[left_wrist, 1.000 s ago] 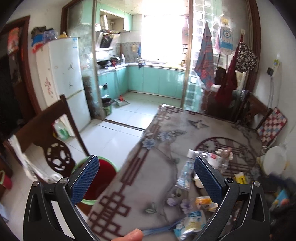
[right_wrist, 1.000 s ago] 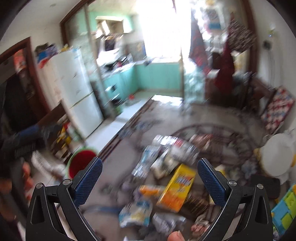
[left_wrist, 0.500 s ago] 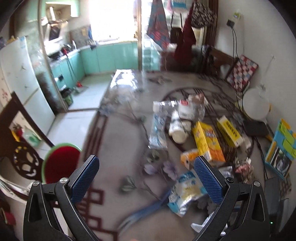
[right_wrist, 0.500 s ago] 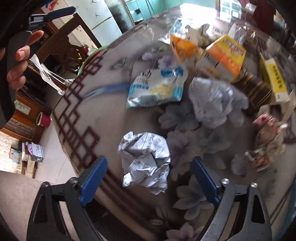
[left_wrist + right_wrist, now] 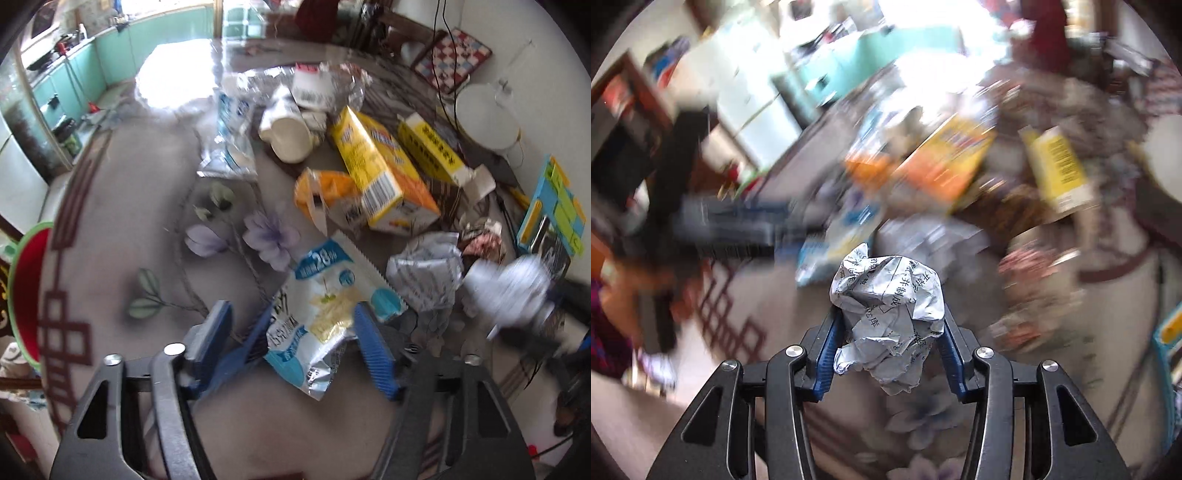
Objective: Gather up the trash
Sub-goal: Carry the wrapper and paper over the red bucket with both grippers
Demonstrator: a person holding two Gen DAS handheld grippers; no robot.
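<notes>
**Both grippers down on the litter, fingers closing**

Since the earlier frames both grippers have dropped from a view across the room to the cluttered surface (image 5: 122,206), and the fingers of both have just been closing. The right gripper (image 5: 890,332) now pinches a crumpled ball of printed paper (image 5: 890,314) between its blue ribbed fingers (image 5: 827,347). The left gripper (image 5: 295,332) has its fingers half spread around the near end of a glossy blue-and-white snack wrapper (image 5: 325,306); the right finger touches the foil, the left finger stands apart from it, so it is not yet gripped.

A red bucket with a green rim (image 5: 26,295) stands below the left edge of the surface; what it holds cannot be seen. Beyond the wrapper lie a torn orange packet (image 5: 325,192), a yellow carton (image 5: 376,170), a second yellow box (image 5: 432,147) further right, a white plastic jar on its side (image 5: 284,133) and clear crinkled film at the far end. A second crumpled paper ball (image 5: 428,277) lies just right of the wrapper. The cloth is grey with printed purple flowers and a maroon lattice border
</notes>
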